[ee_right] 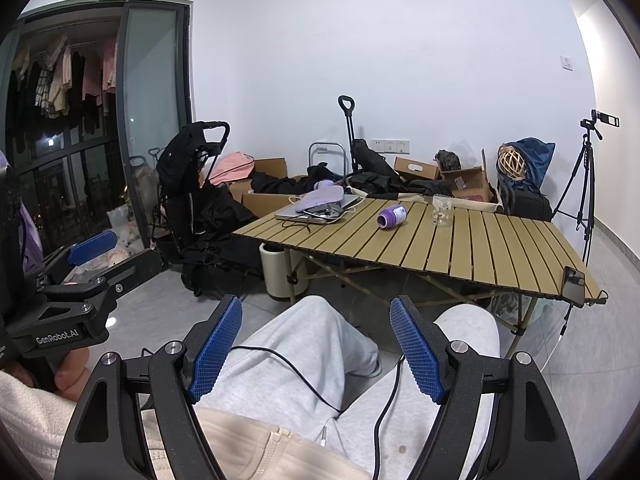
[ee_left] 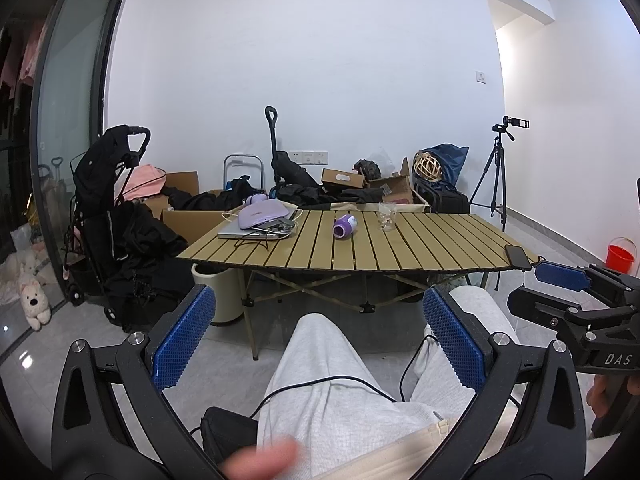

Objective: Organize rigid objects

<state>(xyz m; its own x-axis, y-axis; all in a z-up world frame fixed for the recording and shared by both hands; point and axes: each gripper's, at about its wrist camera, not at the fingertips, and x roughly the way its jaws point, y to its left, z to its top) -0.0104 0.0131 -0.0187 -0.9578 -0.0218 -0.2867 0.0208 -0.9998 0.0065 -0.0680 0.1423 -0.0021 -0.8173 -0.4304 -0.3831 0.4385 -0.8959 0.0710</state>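
Both grippers, left [ee_left: 318, 336] and right [ee_right: 316, 350], agape, empty. Risk: bottle [ee_left: 345, 227] rolls off table [ee_left: 420, 248] if nudged.

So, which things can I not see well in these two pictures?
- Glass cup: both views, too small to tell whether it holds anything.
- Phone: right wrist view, screen too small to read.
- Items under the purple pouch on the laptop: partly covered.
- Thumb, left wrist view bottom: blurred and cut off.
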